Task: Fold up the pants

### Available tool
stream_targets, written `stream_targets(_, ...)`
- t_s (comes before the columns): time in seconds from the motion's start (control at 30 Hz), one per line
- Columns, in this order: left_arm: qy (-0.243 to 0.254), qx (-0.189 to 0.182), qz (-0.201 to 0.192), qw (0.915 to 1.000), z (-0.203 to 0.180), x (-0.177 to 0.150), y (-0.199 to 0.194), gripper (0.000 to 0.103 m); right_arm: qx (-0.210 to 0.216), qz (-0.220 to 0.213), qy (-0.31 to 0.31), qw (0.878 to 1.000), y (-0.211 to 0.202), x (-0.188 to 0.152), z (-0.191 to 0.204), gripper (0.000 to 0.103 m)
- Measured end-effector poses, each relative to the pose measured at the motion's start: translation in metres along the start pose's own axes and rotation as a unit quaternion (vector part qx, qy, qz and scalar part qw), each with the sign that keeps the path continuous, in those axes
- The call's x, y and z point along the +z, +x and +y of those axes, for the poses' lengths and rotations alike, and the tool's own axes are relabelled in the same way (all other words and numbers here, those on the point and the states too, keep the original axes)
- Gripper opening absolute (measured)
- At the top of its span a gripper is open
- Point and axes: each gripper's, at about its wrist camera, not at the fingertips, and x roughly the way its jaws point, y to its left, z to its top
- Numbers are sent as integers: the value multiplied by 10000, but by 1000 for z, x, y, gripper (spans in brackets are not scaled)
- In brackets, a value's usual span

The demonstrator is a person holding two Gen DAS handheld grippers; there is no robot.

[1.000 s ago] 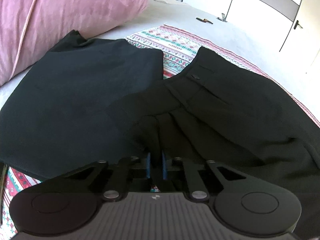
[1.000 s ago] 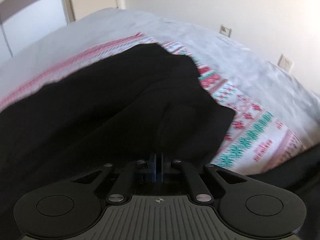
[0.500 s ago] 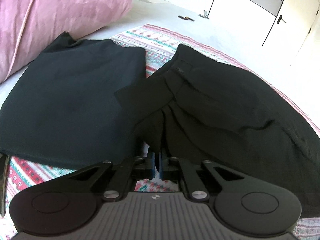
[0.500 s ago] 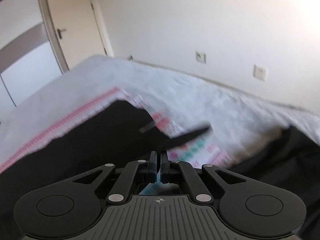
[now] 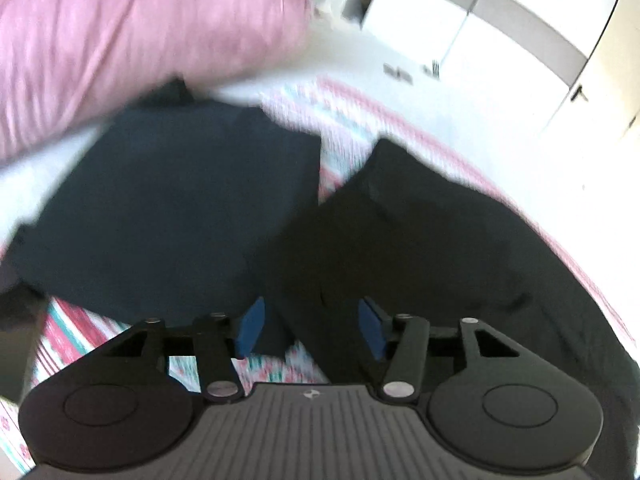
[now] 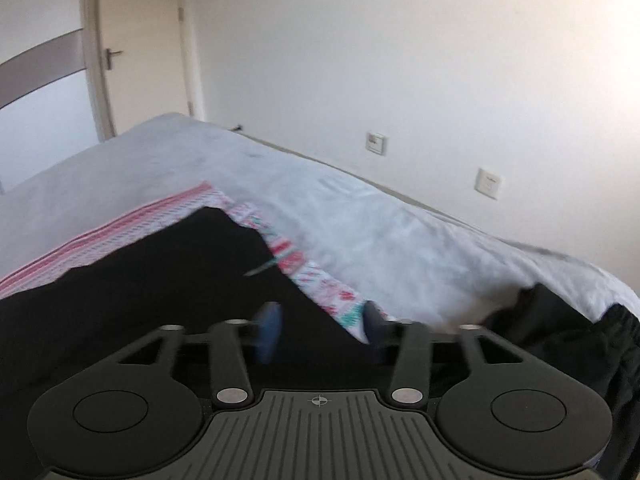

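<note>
The black fabric pants (image 5: 420,248) lie spread on a patterned pink, red and teal blanket (image 5: 344,124) that covers part of a bed with a pale grey sheet (image 6: 380,240). In the left wrist view they fill the right half, one edge running down between the blue fingers (image 5: 252,326) of the left gripper (image 5: 312,326), which stand wide apart with nothing clamped between them. Just beside the pants to the left lies a folded dark navy garment (image 5: 176,208), its near edge touching or overlapping them. Behind it sits a large pink pillow (image 5: 132,36), and white wardrobe doors (image 5: 520,36) stand at the back.

In the right wrist view the pants (image 6: 152,280) reach a corner near the blanket's edge. The right gripper (image 6: 320,328) hangs over their border, its blurred blue fingers (image 6: 270,330) spread wide and empty. A crumpled black garment (image 6: 568,340) lies at the right edge of the bed, and a white wall with two sockets (image 6: 487,183) and a door (image 6: 136,40) stands beyond
</note>
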Motion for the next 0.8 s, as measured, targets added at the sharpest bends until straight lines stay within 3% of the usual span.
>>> stream_targets(0.07,-1,-53,-217,9998,-11,6,-1,59,357,50,-146,9992,-6,-2,18,59)
stream_targets(0.17,528,-459,-16,9976,-50,8,19,70,1080,293,-458,9927,-9,-12,57,78)
stream_targets(0.27,1258,-350,142,9913,-96,-2,48,70,1588,647,-979,9803,-10,-30,107,81)
stream_targets(0.4,1976,-241,363,9793,-139,-19,84,70,1895,1012,-1753,9608,-10,-61,167,82)
stream_targets(0.63,2030,68,763,9762,-152,-25,131,70,2532,1027,-2608,9259,-20,-99,244,88)
stream_targets(0.7,2160,243,707,9735,-146,-26,139,75,2603,1018,-2838,9173,-15,-105,261,95)
stream_targets(0.73,2230,315,679,9719,-144,-25,142,84,2581,1028,-2965,9137,-12,-111,270,96)
stream_targets(0.8,2230,395,646,9719,-133,-20,143,86,2498,1156,-3163,9079,-2,-120,284,96)
